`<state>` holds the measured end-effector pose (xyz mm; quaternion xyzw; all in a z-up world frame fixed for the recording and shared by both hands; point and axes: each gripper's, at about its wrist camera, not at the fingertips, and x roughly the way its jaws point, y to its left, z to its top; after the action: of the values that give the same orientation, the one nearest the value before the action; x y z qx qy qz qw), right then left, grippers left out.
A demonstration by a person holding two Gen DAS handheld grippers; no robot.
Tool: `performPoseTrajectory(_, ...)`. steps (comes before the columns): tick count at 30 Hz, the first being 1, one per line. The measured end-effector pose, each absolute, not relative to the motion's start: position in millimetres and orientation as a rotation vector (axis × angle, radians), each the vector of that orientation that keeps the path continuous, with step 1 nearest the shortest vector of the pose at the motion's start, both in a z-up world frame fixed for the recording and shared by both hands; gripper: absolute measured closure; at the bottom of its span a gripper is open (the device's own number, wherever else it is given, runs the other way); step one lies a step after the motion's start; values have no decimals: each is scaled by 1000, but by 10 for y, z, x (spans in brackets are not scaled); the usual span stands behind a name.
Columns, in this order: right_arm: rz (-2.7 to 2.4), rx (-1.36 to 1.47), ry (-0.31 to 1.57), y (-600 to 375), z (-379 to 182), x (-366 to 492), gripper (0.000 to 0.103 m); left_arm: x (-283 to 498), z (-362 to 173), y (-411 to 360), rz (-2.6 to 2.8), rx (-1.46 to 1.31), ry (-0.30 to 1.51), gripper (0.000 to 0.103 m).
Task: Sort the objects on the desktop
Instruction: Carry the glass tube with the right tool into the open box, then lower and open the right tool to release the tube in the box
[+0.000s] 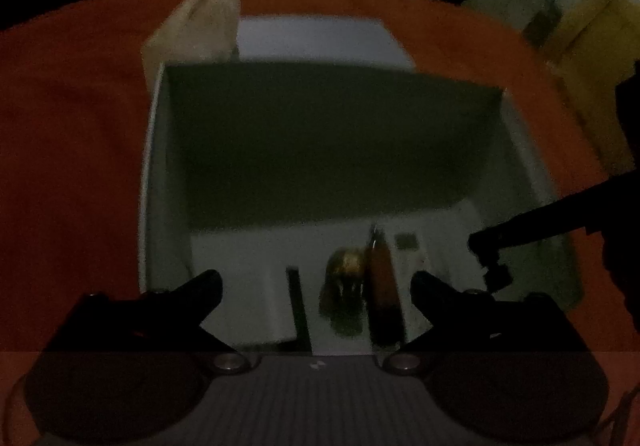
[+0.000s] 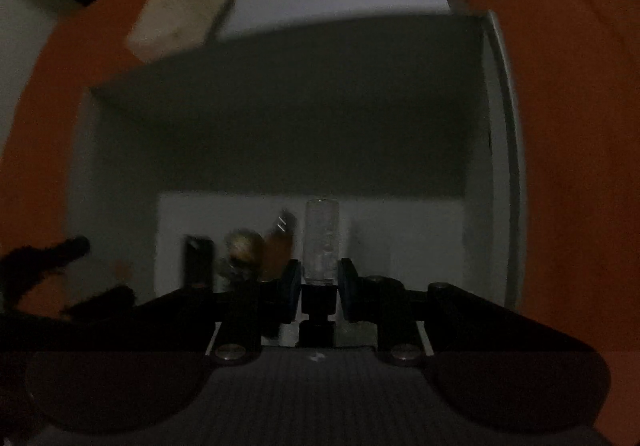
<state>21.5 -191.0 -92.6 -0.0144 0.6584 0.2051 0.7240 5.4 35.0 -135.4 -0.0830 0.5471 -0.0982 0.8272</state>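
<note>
The scene is dim and blurred. A white open box stands on an orange table; it also shows in the right wrist view. Inside lie a gold-brown round object, a long brown object and a thin dark strip. My left gripper is open and empty above the box's near part. My right gripper is shut on a clear cylinder with a black cap, held over the box floor. The right gripper's tip shows in the left wrist view.
A pale beige block sits at the box's far left corner, also in the right wrist view. A white sheet or lid lies behind the box. Orange tabletop surrounds the box. The room behind is dark.
</note>
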Motion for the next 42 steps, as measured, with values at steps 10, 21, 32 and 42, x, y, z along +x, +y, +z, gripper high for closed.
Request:
performPoseTrajectory(10,384,-202,1410,-1906,-1184,62,81,10,-1396,356,-184,-157,1151,1)
performPoseTrajectory(21,297,-350,1397,-1830,-1439,-46,81,-79,-1453,339,-193,-151,1188,1)
performPoseTrajectory(32,282,-461,1391,-1775,-1522,-95,79,-158,-1398,231,-243,-133,1184,1)
performPoseTrajectory(42,371,-365,1395,-1887,-1077,-10,68,-71,-1269,312,-220,-164,1161,1)
